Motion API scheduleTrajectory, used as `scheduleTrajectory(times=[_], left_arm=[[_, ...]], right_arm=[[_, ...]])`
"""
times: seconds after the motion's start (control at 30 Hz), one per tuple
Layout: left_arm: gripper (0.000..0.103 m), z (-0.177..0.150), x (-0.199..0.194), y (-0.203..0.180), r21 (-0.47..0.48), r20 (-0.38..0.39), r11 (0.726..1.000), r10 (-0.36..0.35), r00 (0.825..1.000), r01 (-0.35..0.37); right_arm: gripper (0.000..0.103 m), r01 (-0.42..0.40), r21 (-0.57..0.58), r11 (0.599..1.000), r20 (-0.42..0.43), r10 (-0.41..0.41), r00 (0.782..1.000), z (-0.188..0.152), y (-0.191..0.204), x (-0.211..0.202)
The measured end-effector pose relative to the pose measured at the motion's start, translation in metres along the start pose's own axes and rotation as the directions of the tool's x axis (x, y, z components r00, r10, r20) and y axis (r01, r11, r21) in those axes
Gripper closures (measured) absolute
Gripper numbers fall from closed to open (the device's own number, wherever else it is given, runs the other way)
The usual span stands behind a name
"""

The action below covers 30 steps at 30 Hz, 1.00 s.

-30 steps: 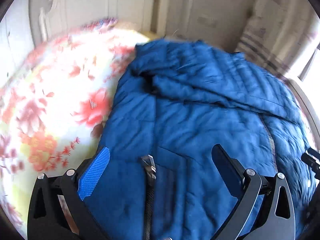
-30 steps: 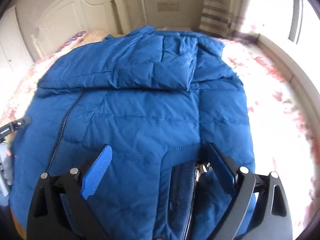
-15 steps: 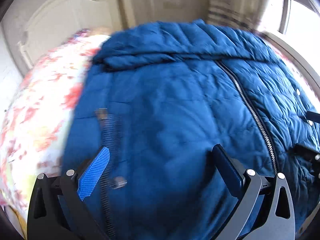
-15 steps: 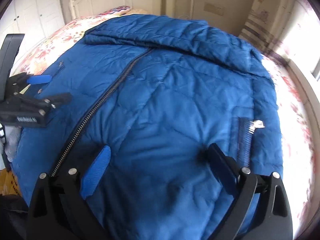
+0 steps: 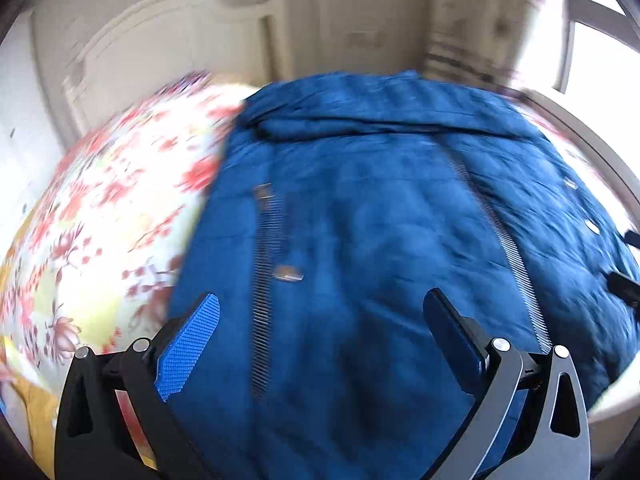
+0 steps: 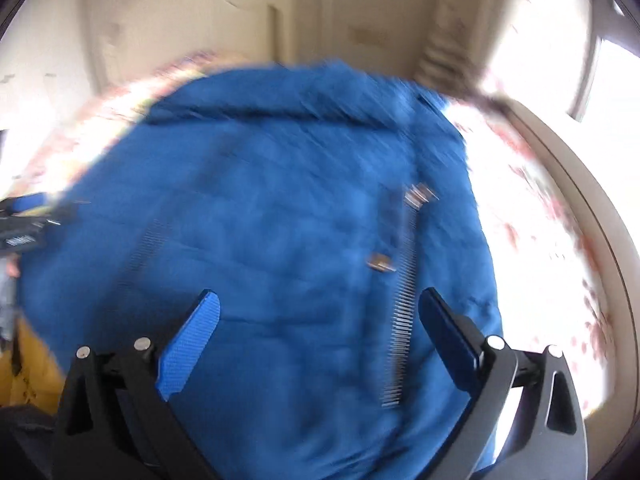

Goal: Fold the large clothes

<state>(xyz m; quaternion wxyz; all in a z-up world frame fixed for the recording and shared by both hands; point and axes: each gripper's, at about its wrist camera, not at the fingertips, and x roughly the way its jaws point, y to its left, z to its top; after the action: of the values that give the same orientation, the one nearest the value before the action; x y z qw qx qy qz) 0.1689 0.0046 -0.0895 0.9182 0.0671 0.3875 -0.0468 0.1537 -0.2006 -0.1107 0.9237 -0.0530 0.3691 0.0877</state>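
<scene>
Lying on one floral bedspread, one blue jacket, seemingly zipped, sits beneath two spread, empty claws.

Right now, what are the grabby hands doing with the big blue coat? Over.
Left gripper open, right gripper open, both empty. Blue coat spread on flowery bed, zipper showing. Nothing blocking.

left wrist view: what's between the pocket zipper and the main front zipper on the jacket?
Only bare quilted blue fabric of the jacket. In the left wrist view, nothing lies between the pocket zipper and the main zipper.
</scene>
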Motion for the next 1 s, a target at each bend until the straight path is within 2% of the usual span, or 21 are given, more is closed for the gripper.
scheduleTrajectory(times=[0.07,0.13,0.2,0.27,0.33,0.4,0.47,0.53,0.67,0.73,0.83,0.9,1.0], left_arm=[[0.005,-0.009,0.003,-0.018,0.064,-0.009,0.998,0.005,1.000,-0.005],[0.004,-0.022,0.018,-0.029,0.104,-0.026,0.993,0.051,0.998,-0.048],[0.004,-0.034,0.020,-0.020,0.053,0.016,0.999,0.005,1.000,-0.006],[0.004,-0.035,0.018,-0.008,0.025,0.008,0.999,-0.024,1.000,0.024],[0.004,-0.038,0.004,0.007,-0.007,0.021,1.000,-0.023,1.000,0.023],[0.004,-0.043,-0.009,0.024,-0.047,0.058,0.999,-0.013,0.998,0.015],[0.004,-0.053,-0.024,0.048,-0.096,0.088,0.995,0.008,0.996,0.001],[0.004,-0.064,-0.033,0.078,-0.155,0.096,0.988,-0.002,0.995,0.017],[0.004,-0.083,-0.039,0.119,-0.220,0.088,0.974,-0.031,0.996,0.050],[0.004,-0.093,-0.036,0.132,-0.246,0.076,0.965,-0.079,0.994,0.095],[0.004,-0.104,-0.028,0.138,-0.287,0.067,0.940,-0.173,0.983,0.185],[0.004,-0.107,-0.027,0.134,-0.287,0.079,0.937,-0.186,0.979,0.201],[0.004,-0.107,-0.028,0.126,-0.267,0.082,0.934,-0.222,0.972,0.236]], right_arm=[[0.004,-0.029,-0.068,0.997,-0.008,0.028,1.000,-0.007,0.020,0.001],[0.007,-0.027,-0.098,0.995,-0.063,0.021,0.998,-0.019,0.030,0.016],[0.008,-0.036,-0.078,0.996,-0.069,0.030,0.997,-0.029,0.027,0.025],[0.009,-0.059,-0.048,0.997,-0.044,0.057,0.997,-0.036,0.021,0.019],[0.009,-0.035,-0.051,0.998,-0.043,0.033,0.999,-0.036,0.021,0.007],[0.009,0.009,-0.045,0.999,-0.006,-0.009,1.000,-0.040,0.014,-0.013],[0.009,0.042,0.004,0.999,0.019,-0.042,0.999,-0.048,-0.004,-0.031],[0.009,0.057,0.093,0.994,0.041,-0.061,0.997,-0.061,-0.033,-0.052],[0.009,0.013,0.232,0.973,0.057,-0.027,0.998,-0.095,-0.076,-0.073],[0.012,-0.023,0.290,0.957,0.040,0.012,0.999,-0.113,-0.091,-0.073],[0.017,-0.095,0.355,0.930,0.039,0.087,0.995,-0.133,-0.105,-0.067],[0.020,-0.138,0.391,0.910,0.057,0.126,0.990,-0.140,-0.111,-0.062],[0.033,-0.228,0.450,0.864,0.109,0.200,0.974,-0.147,-0.119,-0.057]])
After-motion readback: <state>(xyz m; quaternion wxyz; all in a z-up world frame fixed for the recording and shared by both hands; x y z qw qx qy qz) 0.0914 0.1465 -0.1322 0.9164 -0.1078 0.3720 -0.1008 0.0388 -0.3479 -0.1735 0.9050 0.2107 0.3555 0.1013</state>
